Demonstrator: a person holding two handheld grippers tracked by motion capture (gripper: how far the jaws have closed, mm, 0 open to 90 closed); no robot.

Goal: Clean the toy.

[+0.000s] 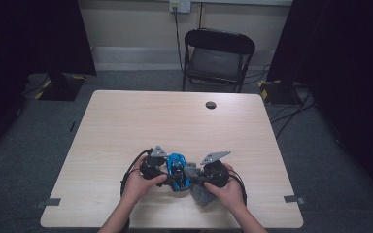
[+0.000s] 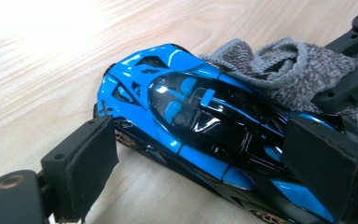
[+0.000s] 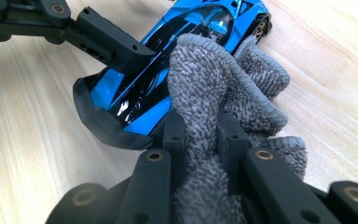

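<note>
Here, at the table's (image 1: 126,116) near edge, the left gripper (image 2: 205,158) straddles one blue toy car (image 2: 200,126) — jaws apart, flanking it, not yet pinching. The right gripper (image 3: 200,140) is clamped on one grey cloth (image 3: 223,93), draped against the car's side — likely wiping, apparently mid-way; what's left I cannot tell.

The left gripper (image 2: 205,158) has matte black jaws with brass-coloured pivot screws. The right gripper (image 3: 200,140) matches it. Each carries a grey three-cornered plate and a black cable.

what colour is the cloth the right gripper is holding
Mottled grey, a speckled light-and-dark terry weave. The cloth shows best in the right gripper view, pinched between the jaws against the blue toy car.
</note>
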